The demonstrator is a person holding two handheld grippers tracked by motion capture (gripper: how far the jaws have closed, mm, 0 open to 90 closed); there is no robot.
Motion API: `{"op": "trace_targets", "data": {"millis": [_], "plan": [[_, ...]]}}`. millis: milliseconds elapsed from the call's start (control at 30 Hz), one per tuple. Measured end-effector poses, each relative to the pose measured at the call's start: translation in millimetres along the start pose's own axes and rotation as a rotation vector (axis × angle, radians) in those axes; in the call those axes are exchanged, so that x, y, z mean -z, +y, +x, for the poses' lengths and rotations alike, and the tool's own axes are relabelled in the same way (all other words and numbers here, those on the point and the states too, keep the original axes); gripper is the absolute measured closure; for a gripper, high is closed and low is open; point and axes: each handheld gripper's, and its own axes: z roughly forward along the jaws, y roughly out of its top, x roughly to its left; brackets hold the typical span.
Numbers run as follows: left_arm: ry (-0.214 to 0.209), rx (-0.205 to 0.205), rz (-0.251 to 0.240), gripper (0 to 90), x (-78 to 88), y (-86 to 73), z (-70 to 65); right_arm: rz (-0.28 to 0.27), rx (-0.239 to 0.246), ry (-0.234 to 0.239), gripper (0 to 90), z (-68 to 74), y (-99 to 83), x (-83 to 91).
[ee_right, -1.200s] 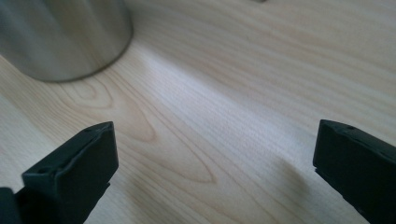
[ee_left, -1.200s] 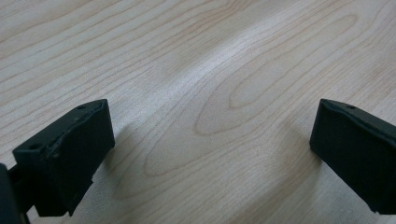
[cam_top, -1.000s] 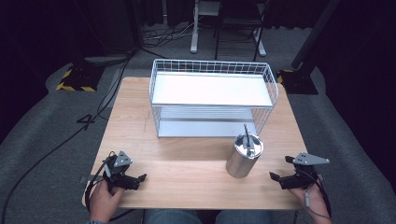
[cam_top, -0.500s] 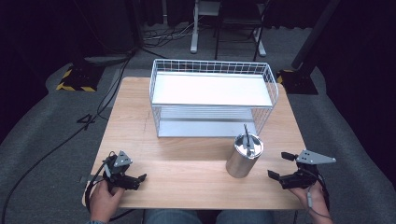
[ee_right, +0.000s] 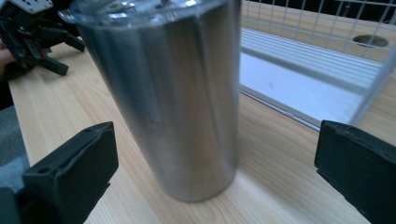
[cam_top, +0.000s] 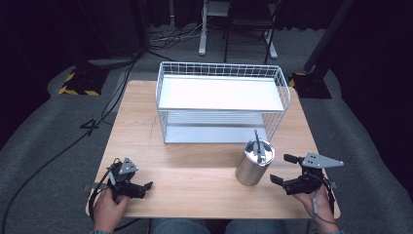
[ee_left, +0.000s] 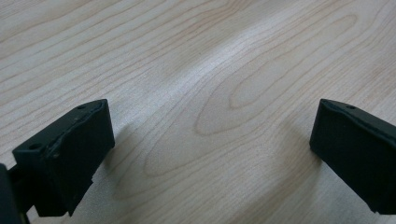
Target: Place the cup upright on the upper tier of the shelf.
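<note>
A shiny steel cup [cam_top: 254, 163] stands upright on the wooden table [cam_top: 195, 170], with a thin dark utensil [cam_top: 258, 145] sticking out of its top. My right gripper [cam_top: 283, 168] sits just right of the cup, open, jaws pointing at it. In the right gripper view the cup [ee_right: 173, 98] rises close ahead between the spread jaws of the gripper [ee_right: 215, 175], not touching them. My left gripper [cam_top: 141, 181] rests at the table's front left corner, open. Bare wood lies between the wide jaws of the left gripper [ee_left: 210, 140].
A white two-tier wire rack [cam_top: 221, 102] stands at the table's back centre, just behind the cup; its lower shelf [ee_right: 303, 88] lies past the cup. The other hand's gripper [ee_right: 32, 28] lies far across the table. Dark floor, cables and stands surround it.
My right gripper has shifted slightly left, closer to the steel cup. The left gripper and the cup have not moved.
</note>
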Motion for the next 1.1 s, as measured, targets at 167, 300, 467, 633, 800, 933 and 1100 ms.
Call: {"op": "trace_targets", "data": {"millis": [167, 300, 467, 633, 800, 933, 1100], "plan": [[0.000, 0.002, 0.000, 0.3, 0.0, 0.0, -0.1, 0.000, 0.022, 0.025, 0.0, 6.5, 7.5, -11.0], [-0.001, 0.006, -0.001, 0.3, -0.1, -0.1, -0.4, -0.005, 0.025, 0.035, 0.0, 9.0, 11.0, -15.9], [0.000, 0.000, 0.000, 0.2, 0.0, 0.0, 0.0, -0.002, 0.048, 0.037, 0.0, 15.6, 18.8, -29.6], [0.000, 0.000, 0.000, 0.3, 0.0, 0.0, 0.0, -0.001, 0.060, 0.043, 0.0, 17.3, 24.1, -40.3], [-0.001, 0.006, -0.001, 0.3, -0.1, -0.1, -0.4, 0.010, 0.068, 0.043, 0.0, 17.1, 27.2, -51.0], [0.000, -0.001, 0.000, 0.2, 0.0, 0.0, 0.0, 0.020, 0.072, 0.042, 0.0, 18.0, 26.7, -58.6], [0.000, 0.000, 0.000, 0.2, 0.0, 0.0, 0.0, 0.030, 0.068, 0.043, 0.6, 16.7, 25.4, -65.0]]}}
